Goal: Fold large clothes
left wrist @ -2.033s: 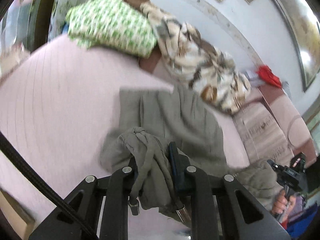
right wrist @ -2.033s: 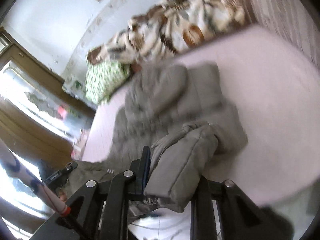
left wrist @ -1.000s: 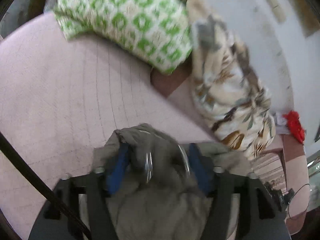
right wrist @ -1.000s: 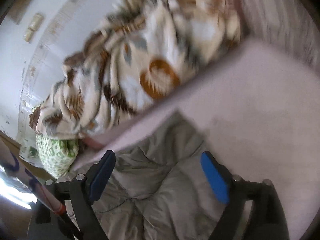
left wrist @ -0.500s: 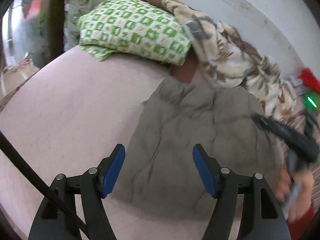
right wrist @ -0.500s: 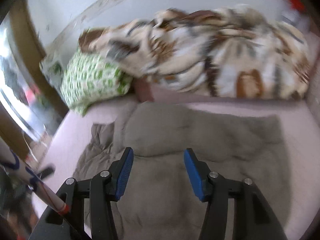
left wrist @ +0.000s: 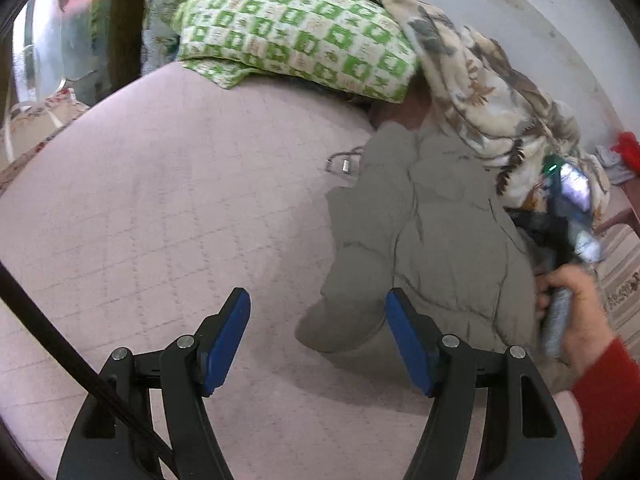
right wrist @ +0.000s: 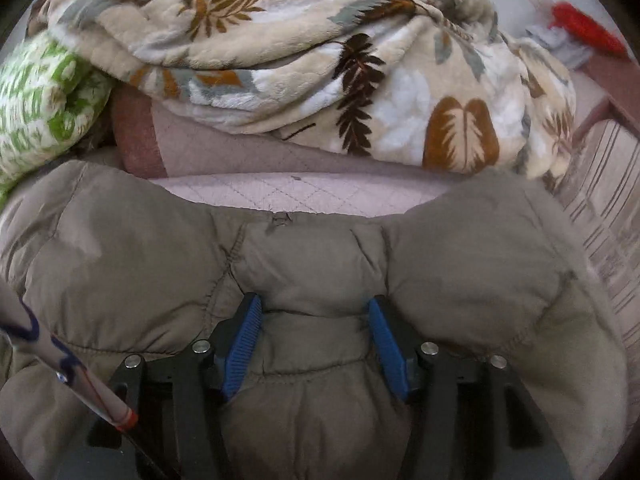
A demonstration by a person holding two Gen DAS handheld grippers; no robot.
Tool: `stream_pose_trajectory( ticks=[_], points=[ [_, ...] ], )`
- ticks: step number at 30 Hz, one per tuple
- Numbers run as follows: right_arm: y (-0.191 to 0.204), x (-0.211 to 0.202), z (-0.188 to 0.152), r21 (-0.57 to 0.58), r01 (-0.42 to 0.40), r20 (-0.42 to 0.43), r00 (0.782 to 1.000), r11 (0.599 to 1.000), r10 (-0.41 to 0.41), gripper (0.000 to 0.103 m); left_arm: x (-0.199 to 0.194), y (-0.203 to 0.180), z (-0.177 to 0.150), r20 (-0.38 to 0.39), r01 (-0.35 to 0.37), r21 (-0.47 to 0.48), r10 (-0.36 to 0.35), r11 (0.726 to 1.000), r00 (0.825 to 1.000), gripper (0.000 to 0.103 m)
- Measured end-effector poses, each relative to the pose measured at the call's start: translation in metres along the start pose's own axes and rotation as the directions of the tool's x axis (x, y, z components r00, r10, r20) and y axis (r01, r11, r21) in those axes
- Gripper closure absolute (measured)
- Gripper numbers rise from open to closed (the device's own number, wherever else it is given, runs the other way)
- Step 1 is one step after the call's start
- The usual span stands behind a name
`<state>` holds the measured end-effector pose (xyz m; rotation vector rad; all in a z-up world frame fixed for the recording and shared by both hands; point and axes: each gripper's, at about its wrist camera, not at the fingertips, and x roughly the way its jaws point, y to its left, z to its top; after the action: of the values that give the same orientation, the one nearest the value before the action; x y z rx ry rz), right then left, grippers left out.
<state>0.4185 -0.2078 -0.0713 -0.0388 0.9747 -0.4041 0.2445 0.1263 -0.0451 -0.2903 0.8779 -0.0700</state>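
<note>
The olive padded jacket lies spread on the pink quilted bed, filling the lower half of the right wrist view and sitting right of centre in the left wrist view, its top edge close under the leaf-print blanket and the green-checked pillow.

The right gripper is pushed down into the jacket's middle panel — a ridge of padding bulges up between its blue pads, which bear on either side of it, so it looks clamped on the fabric. Its jaws have just been closing, from wide to this narrower grip. Taking the garment at the centre probably gives a hold from which to lift or double it over.

The left gripper hangs with its jaws apart and nothing between them, over bare bed at the jacket's lower-left edge — likely placed to take that hem next. At the right edge of the left wrist view, the person's hand grips the other tool's handle.
</note>
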Motion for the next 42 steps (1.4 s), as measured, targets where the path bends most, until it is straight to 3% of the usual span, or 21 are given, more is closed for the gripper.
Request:
stream_pose_trajectory(
  ticks=[2,3,6,9,10,13,15,19,20,21,22,24,25,27,29,30,32,35,37,42],
  points=[
    [0.002,-0.01,0.006,-0.013,0.015,0.004,1.0,1.0,-0.015,0.043,-0.009,0.006,0.002,0.02,0.014,-0.029,-0.013,0.999,1.0,0.034],
    [0.003,-0.028,0.009,-0.006,0.012,0.047,0.999,1.0,-0.011,0.043,-0.014,0.01,0.003,0.034,0.02,-0.044,-0.018,0.999,0.999,0.034],
    [0.01,-0.072,0.011,0.026,-0.111,0.122,0.987,0.994,0.107,0.043,-0.019,0.017,0.005,0.055,0.011,-0.064,-0.008,0.998,0.998,0.034],
    [0.037,-0.07,0.003,0.037,-0.263,0.026,0.965,0.964,0.263,0.043,-0.018,0.021,0.007,0.06,-0.002,-0.067,0.006,0.998,0.998,0.034],
    [0.05,-0.063,-0.003,0.029,-0.27,-0.002,0.963,0.962,0.27,0.041,-0.017,0.022,0.007,0.059,-0.006,-0.072,0.011,0.997,0.998,0.034],
    [0.083,-0.039,-0.019,-0.06,-0.19,-0.049,0.981,0.98,0.188,0.036,-0.016,0.025,0.007,0.052,-0.006,-0.085,0.011,0.996,0.999,0.034],
    [0.082,-0.044,-0.017,-0.063,-0.183,-0.048,0.983,0.981,0.18,0.036,-0.017,0.027,0.006,0.051,-0.005,-0.089,0.01,0.996,0.999,0.034],
    [0.049,-0.085,-0.01,-0.047,-0.219,0.046,0.974,0.975,0.221,0.035,-0.016,0.027,0.006,0.05,-0.007,-0.086,0.011,0.996,0.999,0.034],
    [0.037,-0.091,-0.008,-0.049,-0.191,0.075,0.978,0.98,0.195,0.035,-0.016,0.026,0.006,0.05,-0.01,-0.079,0.014,0.997,0.999,0.034],
    [0.008,-0.096,-0.006,-0.027,-0.102,0.121,0.987,0.994,0.105,0.035,-0.015,0.025,0.005,0.048,-0.014,-0.073,0.018,0.997,0.999,0.034],
    [0.008,-0.096,-0.006,-0.027,-0.102,0.121,0.987,0.994,0.105,0.035,-0.013,0.024,0.005,0.045,-0.018,-0.067,0.021,0.998,0.999,0.034],
    [-0.017,-0.084,-0.01,-0.017,0.016,0.129,0.992,1.0,-0.013,0.035,-0.009,0.02,0.004,0.032,-0.024,-0.05,0.025,0.998,0.999,0.034],
    [-0.034,-0.057,-0.016,-0.004,0.077,0.087,0.993,0.997,-0.076,0.035,-0.008,0.017,0.003,0.029,-0.027,-0.045,0.028,0.999,0.999,0.034],
    [-0.043,-0.038,-0.022,0.019,0.071,0.039,0.997,0.997,-0.071,0.029,-0.005,0.012,0.002,0.027,-0.037,-0.028,0.038,0.999,0.999,0.034],
    [-0.062,-0.014,-0.031,0.109,-0.019,-0.006,1.0,0.994,0.019,0.027,-0.005,0.007,0.0,0.034,-0.048,-0.013,0.049,0.999,0.998,0.034],
    [-0.062,-0.014,-0.031,0.109,-0.019,-0.006,1.0,0.994,0.019,0.027,-0.005,0.005,-0.002,0.037,-0.054,-0.008,0.055,0.998,0.998,0.034],
    [-0.064,-0.027,-0.026,0.101,-0.015,-0.009,1.0,0.995,0.016,0.027,-0.005,0.002,-0.004,0.041,-0.065,0.005,0.065,0.998,0.997,0.034],
    [-0.069,-0.068,-0.025,0.078,-0.045,0.104,0.994,0.996,0.037,0.027,-0.003,-0.004,-0.008,0.042,-0.077,0.023,0.076,0.997,0.996,0.034],
    [-0.073,-0.088,-0.034,0.078,-0.069,0.129,0.99,0.995,0.058,0.027,0.0,-0.008,-0.01,0.035,-0.08,0.036,0.079,0.996,0.996,0.034],
    [-0.08,-0.081,-0.063,0.082,-0.082,0.071,0.995,0.993,0.076,0.025,0.005,-0.015,-0.011,0.019,-0.079,0.064,0.078,0.995,0.997,0.034]
  ],
)
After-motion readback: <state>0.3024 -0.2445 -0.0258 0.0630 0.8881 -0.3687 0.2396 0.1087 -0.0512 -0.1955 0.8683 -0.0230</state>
